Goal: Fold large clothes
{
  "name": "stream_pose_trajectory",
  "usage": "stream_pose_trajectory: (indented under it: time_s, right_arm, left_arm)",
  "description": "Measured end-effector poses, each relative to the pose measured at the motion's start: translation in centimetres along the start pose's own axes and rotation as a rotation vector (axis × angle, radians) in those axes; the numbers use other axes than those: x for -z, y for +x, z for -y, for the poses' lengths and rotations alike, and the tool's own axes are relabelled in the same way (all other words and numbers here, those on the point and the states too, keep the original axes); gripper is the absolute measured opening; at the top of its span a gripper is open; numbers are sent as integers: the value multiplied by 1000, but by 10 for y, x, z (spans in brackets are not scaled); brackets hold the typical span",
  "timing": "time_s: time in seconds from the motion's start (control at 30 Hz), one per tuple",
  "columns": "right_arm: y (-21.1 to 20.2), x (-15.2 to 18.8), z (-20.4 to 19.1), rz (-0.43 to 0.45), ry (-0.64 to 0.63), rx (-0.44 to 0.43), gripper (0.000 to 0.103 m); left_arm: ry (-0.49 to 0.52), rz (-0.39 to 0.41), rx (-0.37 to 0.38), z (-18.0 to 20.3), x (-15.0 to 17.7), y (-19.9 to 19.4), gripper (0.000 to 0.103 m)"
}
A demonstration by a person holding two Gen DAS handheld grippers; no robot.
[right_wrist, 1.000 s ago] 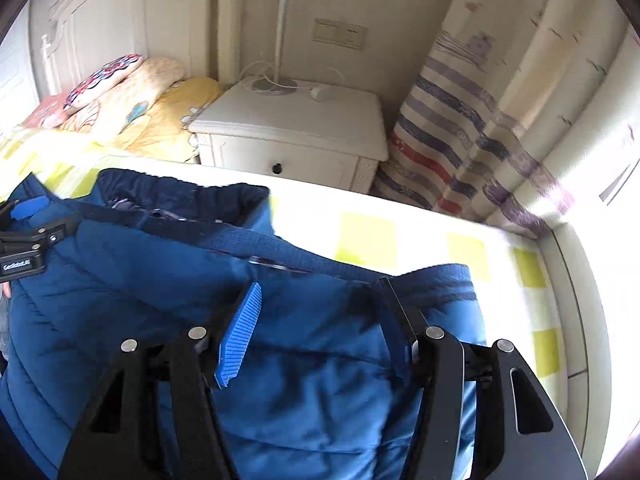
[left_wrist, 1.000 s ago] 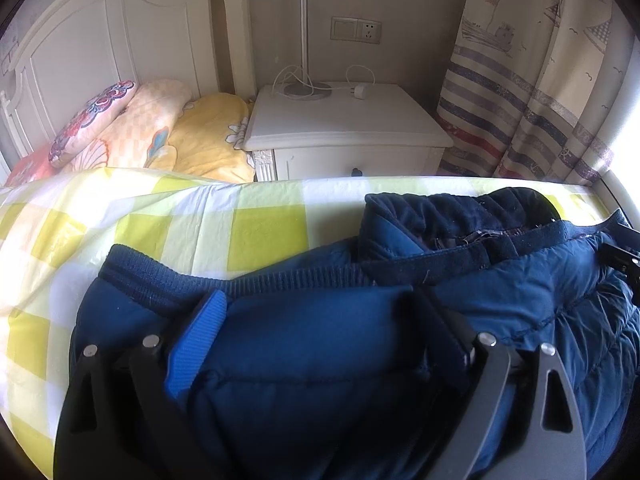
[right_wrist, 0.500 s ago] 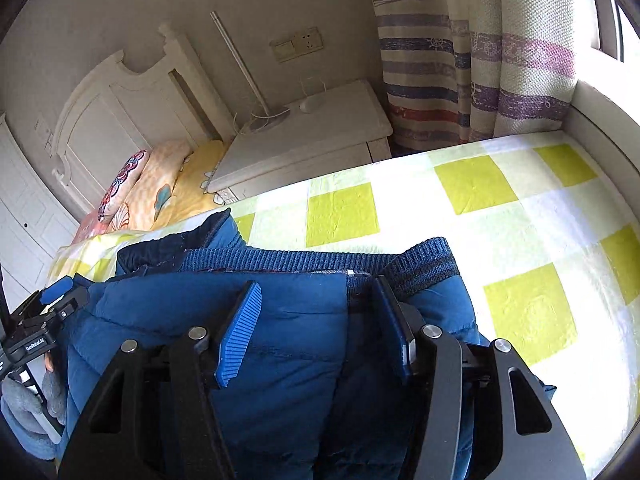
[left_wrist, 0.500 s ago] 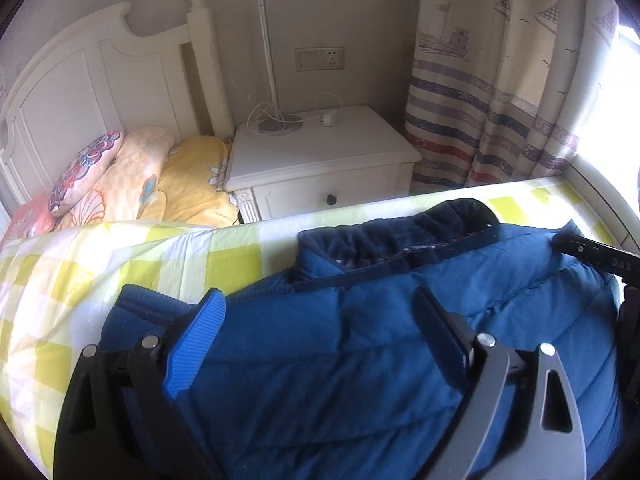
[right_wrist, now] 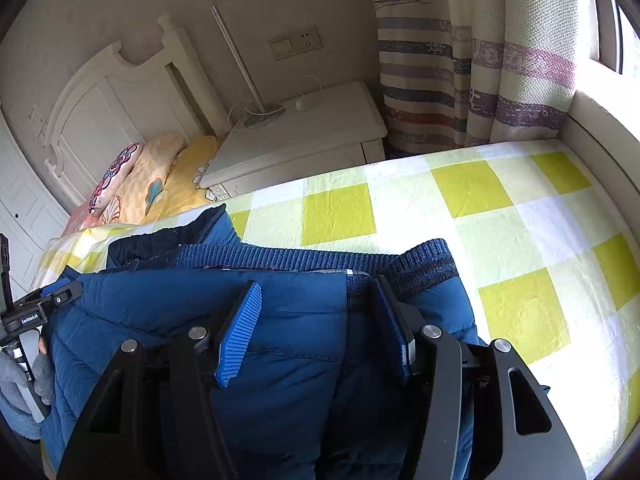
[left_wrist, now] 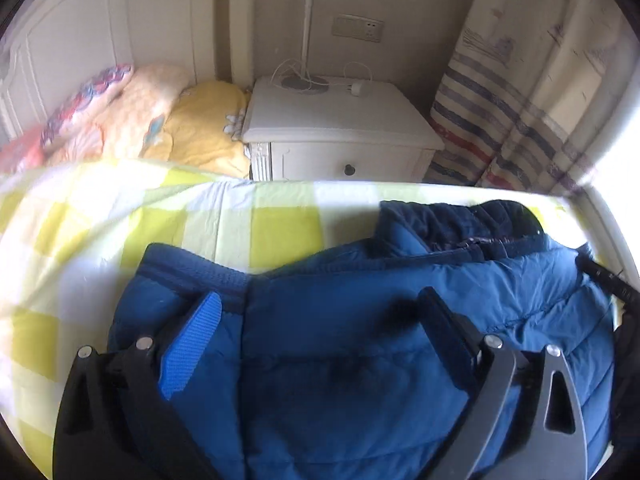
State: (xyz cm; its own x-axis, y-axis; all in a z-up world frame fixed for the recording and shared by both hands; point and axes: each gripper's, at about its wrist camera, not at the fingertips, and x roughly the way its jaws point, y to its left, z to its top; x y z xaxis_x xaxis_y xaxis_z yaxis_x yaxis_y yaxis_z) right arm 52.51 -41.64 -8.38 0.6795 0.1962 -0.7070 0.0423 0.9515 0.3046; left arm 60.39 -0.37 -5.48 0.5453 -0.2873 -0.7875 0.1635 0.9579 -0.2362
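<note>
While the jacket (right_wrist: 304, 344) lies bunched on the bed (right_wrist: 520, 216), both grippers are right in it. Right gripper (right_wrist: 320, 320): blue quilted fabric fills the gap between its fingers (right_wrist: 240, 336), the two pads pinching a thick fold just behind the ribbed knit hem (right_wrist: 320, 258), which runs crosswise directly ahead of the tips. Beyond that hem, yellow-and-white checked sheet stretches away ahead and off to the right. Ahead and left of the tips, the dark collar (right_wrist: 172, 238) pokes up.

Left gripper (left_wrist: 320, 312): jaws stand wider here, a big puffy bulge of jacket between them. The blue pad (left_wrist: 188, 352) lies against the fabric on the left side; the dark finger on the right sinks into it too, so it reads as a grip on the jacket, though this view is a bit blurred. Ribbed hem (left_wrist: 192, 276) sits just ahead of the left finger, collar (left_wrist: 460, 220) ahead and to the right.

From the right wrist view, the left gripper (right_wrist: 36, 312) shows at the far left edge against the jacket, a grey-gloved hand (right_wrist: 24, 380) beneath it. From the left view, a dark part of the right gripper (left_wrist: 608, 284) peeks in at the far right.

Further ahead of both: a white nightstand (left_wrist: 340, 124), pillows (left_wrist: 132, 116) against the headboard, a striped curtain (right_wrist: 460, 60).
</note>
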Motion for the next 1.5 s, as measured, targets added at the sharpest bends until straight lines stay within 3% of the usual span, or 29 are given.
stream_pose_trajectory:
  time_s: [0.03, 0.07, 0.1, 0.27, 0.37, 0.5, 0.6, 0.63, 0.7, 0.8, 0.83, 0.87, 0.93, 1.0, 1.03, 1.1, 1.2, 1.3, 1.4, 1.47, 1.5]
  right_arm:
    - [0, 0, 0, 0, 3, -7, 51]
    - [0, 0, 2, 1, 9, -16, 51]
    - [0, 0, 4, 2, 20, -31, 51]
    - [-3, 1, 18, 17, 91, -117, 51]
    - [-2, 0, 16, 16, 89, -112, 51]
    - [-1, -1, 12, 8, 73, -89, 51]
    - [-2, -2, -2, -10, 14, -11, 51]
    - [-4, -3, -12, -27, -28, 52, 51]
    - [-16, -4, -46, -32, -132, 190, 65]
    - [-53, 16, -103, 39, -294, 83, 72]
    - [-61, 29, -120, 40, -341, 58, 79]
    - [-65, 43, -135, 21, -390, 41, 80]
    - [-62, 73, -158, -22, -487, 45, 80]
    - [-50, 95, -166, -31, -553, 100, 82]
    - [-49, 98, -163, -18, -538, 95, 83]
    - [-49, 92, -154, -42, -491, 82, 83]
    - [-59, 84, -133, -24, -471, 155, 83]
    - [-69, 73, -79, 2, -329, 179, 86]
    - [-71, 74, -22, 19, -115, 121, 88]
    - [-69, 78, 0, 39, -13, 31, 88]
    - [-68, 80, 0, 46, -11, 28, 88]
  left_arm:
    - [-98, -4, 124, -24, 0, 1, 93]
    - [-156, 28, 201, -37, 1, -2, 94]
    - [-178, 41, 226, -42, 3, -3, 94]
    - [-145, 84, 206, -34, 8, -6, 96]
    - [-189, 106, 261, -43, 10, -8, 96]
    - [-203, 121, 274, -45, 11, -9, 96]
    - [-162, 96, 178, -31, 9, -10, 96]
    - [-136, 80, 78, -21, 9, -12, 95]
    - [-32, 81, -127, 7, 11, -24, 92]
    - [153, 152, -125, 58, 32, -56, 94]
    - [201, 160, -147, 75, 41, -62, 95]
    - [238, 165, -162, 90, 51, -65, 99]
    - [295, 139, -170, 111, 68, -58, 100]
    - [360, 79, -258, 125, 85, -32, 101]
    - [363, 68, -268, 123, 89, -24, 101]
    - [309, 62, -240, 112, 85, -28, 101]
    - [223, 125, -253, 76, 79, -52, 101]
    - [73, 139, -249, 15, 74, -70, 100]
    - [-114, 78, -154, -42, 78, -68, 100]
    - [-160, 74, -83, -57, 83, -66, 100]
    - [-160, 88, -81, -57, 85, -67, 100]
